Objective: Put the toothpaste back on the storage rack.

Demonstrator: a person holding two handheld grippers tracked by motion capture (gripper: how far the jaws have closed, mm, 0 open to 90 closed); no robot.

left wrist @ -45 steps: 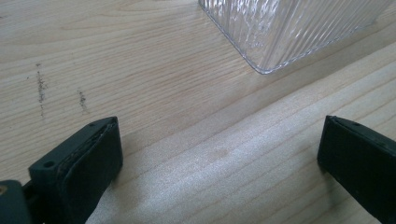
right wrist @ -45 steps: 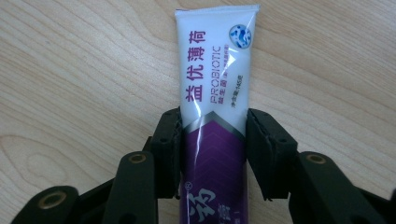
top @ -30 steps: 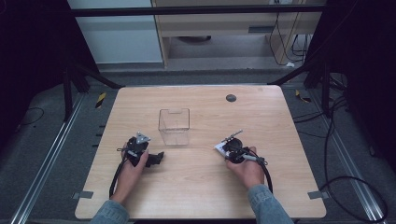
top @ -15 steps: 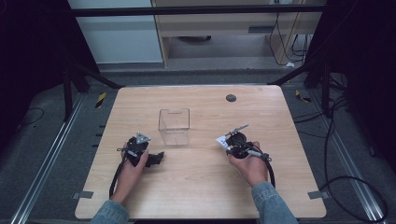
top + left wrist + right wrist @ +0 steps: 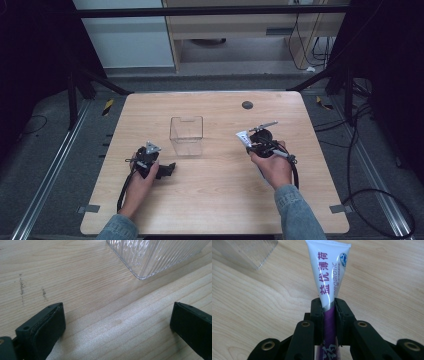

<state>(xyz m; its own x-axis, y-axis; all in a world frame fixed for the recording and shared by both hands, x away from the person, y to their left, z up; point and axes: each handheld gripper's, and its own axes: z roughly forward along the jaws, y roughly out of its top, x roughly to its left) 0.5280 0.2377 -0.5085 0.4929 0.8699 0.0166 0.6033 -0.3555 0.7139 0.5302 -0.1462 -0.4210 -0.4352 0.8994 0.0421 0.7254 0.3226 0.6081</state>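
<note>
Beside the clear box (image 5: pixel 186 135), right tongs (image 5: pixel 328 305) clamped on a toothpaste tube (image 5: pixel 329 272), left tongs (image 5: pixel 117 325) wide open, empty.

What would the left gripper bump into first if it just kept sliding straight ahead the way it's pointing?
Probably the clear ribbed container. In the left gripper view it stands just ahead of the open left gripper, a little to one side, with bare table between them. The line may only clip its near corner; depth is hard to judge.

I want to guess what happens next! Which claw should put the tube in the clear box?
Probably the right claw: it is already shut on the tube. The left claw rests open with nothing between its jaws beside the clear box.
</note>
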